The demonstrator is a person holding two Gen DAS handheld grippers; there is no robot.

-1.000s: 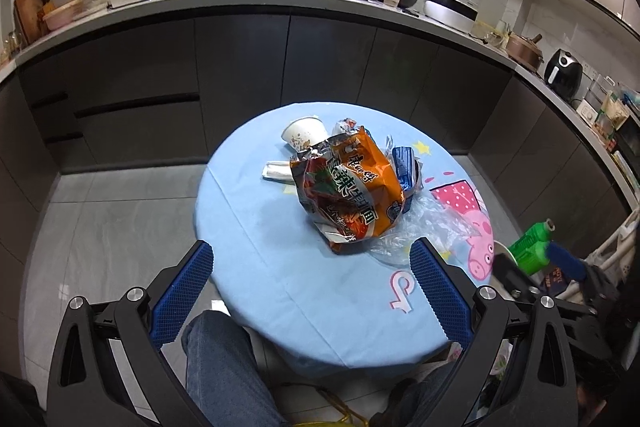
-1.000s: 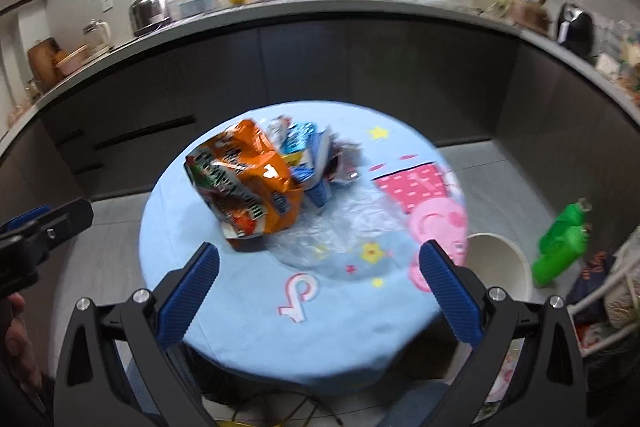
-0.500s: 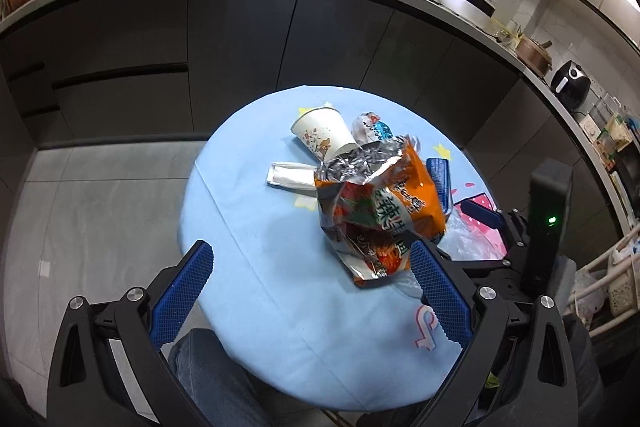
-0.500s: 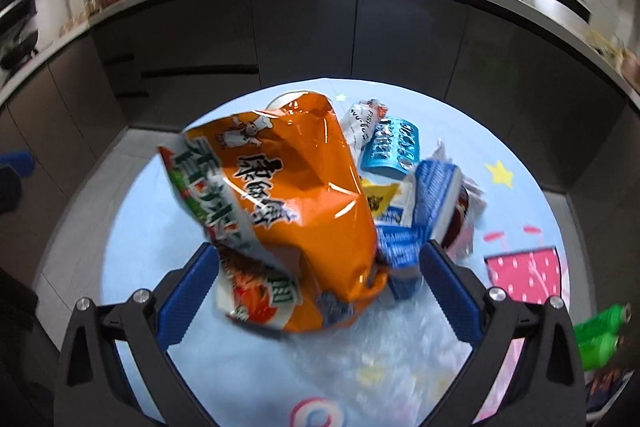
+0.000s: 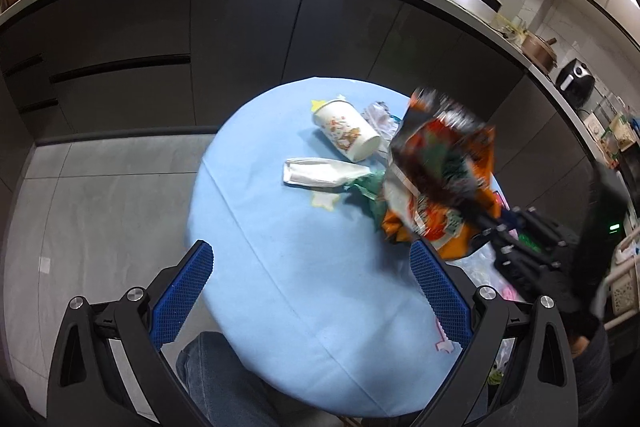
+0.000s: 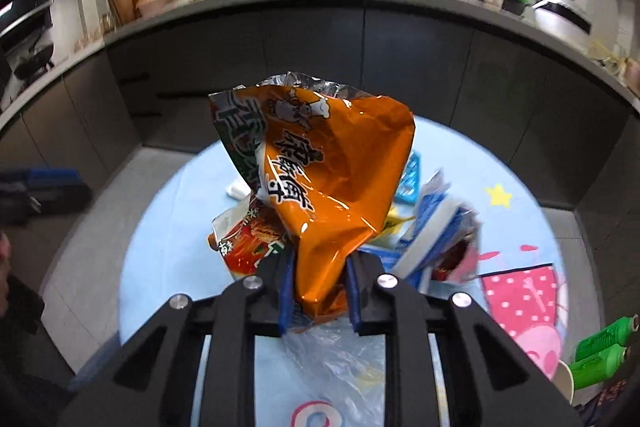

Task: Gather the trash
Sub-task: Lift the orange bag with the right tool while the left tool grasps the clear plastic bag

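My right gripper [image 6: 320, 287] is shut on a big orange snack bag [image 6: 336, 183] and holds it up above the round table; the bag also shows in the left wrist view [image 5: 440, 163], blurred. Under it lie a second orange wrapper [image 6: 248, 243], blue wrappers [image 6: 432, 227] and a clear plastic bag [image 6: 340, 359]. My left gripper [image 5: 312, 291] is open and empty over the table's near left side. A paper cup [image 5: 346, 135] lies on its side, with a white wrapper [image 5: 320, 173] in front of it.
The round table has a light blue cartoon cloth [image 5: 288, 267]. Dark kitchen cabinets [image 5: 240, 27] curve behind it. Green bottles [image 6: 600, 351] and a white bin stand on the floor at the right. My knee [image 5: 224, 379] is at the table's near edge.
My right gripper has closed on the orange bag and lifted it off the pile. My left gripper has shifted left and stays open.
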